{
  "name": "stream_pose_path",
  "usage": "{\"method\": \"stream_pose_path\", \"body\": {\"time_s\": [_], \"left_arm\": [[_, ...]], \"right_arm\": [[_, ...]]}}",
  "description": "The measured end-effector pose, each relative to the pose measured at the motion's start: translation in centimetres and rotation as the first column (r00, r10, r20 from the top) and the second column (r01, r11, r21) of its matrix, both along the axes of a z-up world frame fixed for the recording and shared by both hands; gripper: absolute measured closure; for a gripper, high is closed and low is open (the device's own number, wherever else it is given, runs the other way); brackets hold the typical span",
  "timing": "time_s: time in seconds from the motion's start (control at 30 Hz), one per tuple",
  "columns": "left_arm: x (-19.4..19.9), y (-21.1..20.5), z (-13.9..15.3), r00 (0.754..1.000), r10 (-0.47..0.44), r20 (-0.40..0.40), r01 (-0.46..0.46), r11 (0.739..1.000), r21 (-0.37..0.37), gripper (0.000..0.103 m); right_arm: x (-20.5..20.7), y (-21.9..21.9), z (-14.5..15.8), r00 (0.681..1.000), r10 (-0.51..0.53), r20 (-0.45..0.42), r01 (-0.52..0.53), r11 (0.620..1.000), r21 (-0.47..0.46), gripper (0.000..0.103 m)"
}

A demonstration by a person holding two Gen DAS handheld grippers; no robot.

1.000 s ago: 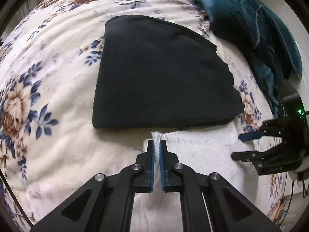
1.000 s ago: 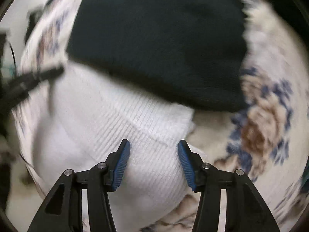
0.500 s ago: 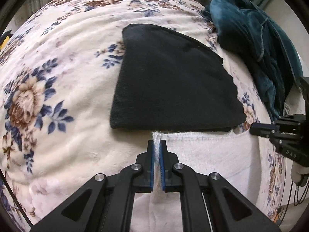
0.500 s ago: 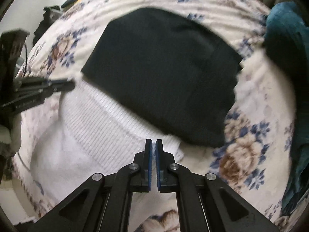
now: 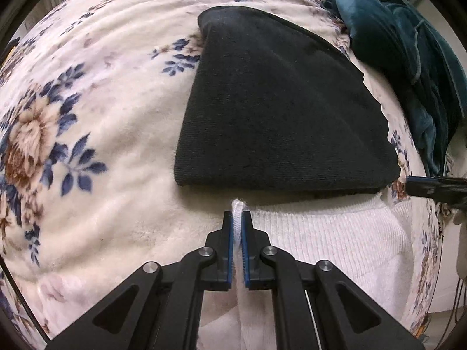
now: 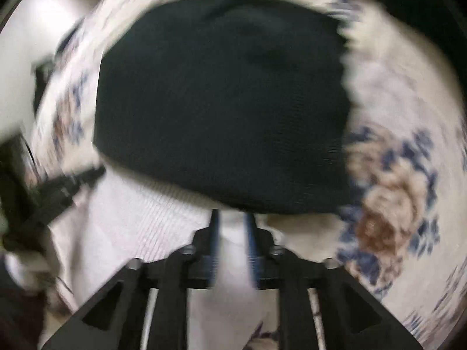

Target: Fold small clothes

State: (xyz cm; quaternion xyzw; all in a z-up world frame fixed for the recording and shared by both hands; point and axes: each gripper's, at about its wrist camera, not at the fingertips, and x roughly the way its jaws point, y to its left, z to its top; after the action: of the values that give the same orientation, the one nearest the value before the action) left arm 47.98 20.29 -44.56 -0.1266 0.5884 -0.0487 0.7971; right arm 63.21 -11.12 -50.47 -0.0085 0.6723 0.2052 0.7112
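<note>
A white ribbed knit garment [image 5: 329, 236] lies on the floral blanket, just in front of a folded black knit garment [image 5: 280, 116]. My left gripper [image 5: 239, 218] is shut on the white garment's left top corner, with fabric pinched between the blue pads. In the blurred right wrist view my right gripper [image 6: 232, 224] has its jaws a little apart over the white garment's right corner [image 6: 233, 250], below the black garment [image 6: 221, 102]. The right gripper's tip also shows in the left wrist view [image 5: 437, 188], at the far right.
The floral fleece blanket [image 5: 96, 122] covers the whole surface. A teal plush blanket or garment [image 5: 408, 58] is heaped at the back right. Cables hang off the right edge [image 5: 455, 306]. The left gripper shows at the left of the right wrist view [image 6: 55, 192].
My right gripper closed on the white garment's right corner half a second ago and now its jaws stand slightly apart, the view blurred by motion. The left gripper stays shut on its corner.
</note>
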Motion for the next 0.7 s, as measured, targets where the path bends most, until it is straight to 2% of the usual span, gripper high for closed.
{"method": "stream_pose_path", "body": {"time_s": [0.03, 0.07, 0.23, 0.27, 0.3, 0.43, 0.53, 0.63, 0.7], "left_arm": [[-0.1, 0.2, 0.0, 1.000, 0.008, -0.001, -0.008, 1.000, -0.003, 0.100], [-0.3, 0.4, 0.0, 1.000, 0.013, 0.000, -0.013, 1.000, -0.004, 0.100], [-0.7, 1.3, 0.3, 0.998, 0.057, -0.004, -0.057, 0.998, -0.026, 0.100], [-0.9, 1.5, 0.7, 0.998, 0.066, 0.005, -0.066, 0.998, -0.024, 0.100], [-1.0, 1.6, 0.9, 0.998, 0.069, 0.011, -0.068, 0.997, -0.023, 0.100], [-1.5, 2.7, 2.5, 0.993, 0.106, 0.051, -0.105, 0.994, -0.007, 0.100], [-1.6, 4.1, 2.4, 0.989, 0.140, 0.049, -0.140, 0.990, 0.004, 0.100], [-1.3, 5.0, 0.8, 0.984, 0.179, 0.016, -0.179, 0.983, 0.037, 0.102], [-1.1, 6.5, -1.0, 0.975, 0.218, -0.030, -0.217, 0.976, 0.035, 0.102]], "right_arm": [[0.1, -1.8, 0.8, 0.999, -0.052, 0.009, 0.052, 0.998, 0.017, 0.053], [0.0, -3.0, 1.0, 0.997, -0.083, 0.002, 0.083, 0.996, 0.026, 0.051], [-1.5, -4.4, -1.9, 0.983, -0.094, -0.160, 0.104, 0.993, 0.057, 0.052], [-1.8, -4.2, -2.3, 0.986, -0.085, -0.145, 0.094, 0.994, 0.053, 0.081], [-2.2, -4.0, -2.2, 0.991, -0.090, -0.102, 0.095, 0.994, 0.046, 0.100], [-3.2, -3.3, 1.1, 0.982, -0.177, 0.070, 0.170, 0.981, 0.090, 0.099], [-3.1, -2.4, 2.7, 0.972, -0.191, 0.140, 0.179, 0.979, 0.097, 0.099], [-1.8, -1.1, 2.2, 0.974, -0.171, 0.149, 0.164, 0.985, 0.060, 0.099], [-0.8, -0.1, 1.0, 0.978, -0.151, 0.141, 0.153, 0.988, -0.001, 0.099]]}}
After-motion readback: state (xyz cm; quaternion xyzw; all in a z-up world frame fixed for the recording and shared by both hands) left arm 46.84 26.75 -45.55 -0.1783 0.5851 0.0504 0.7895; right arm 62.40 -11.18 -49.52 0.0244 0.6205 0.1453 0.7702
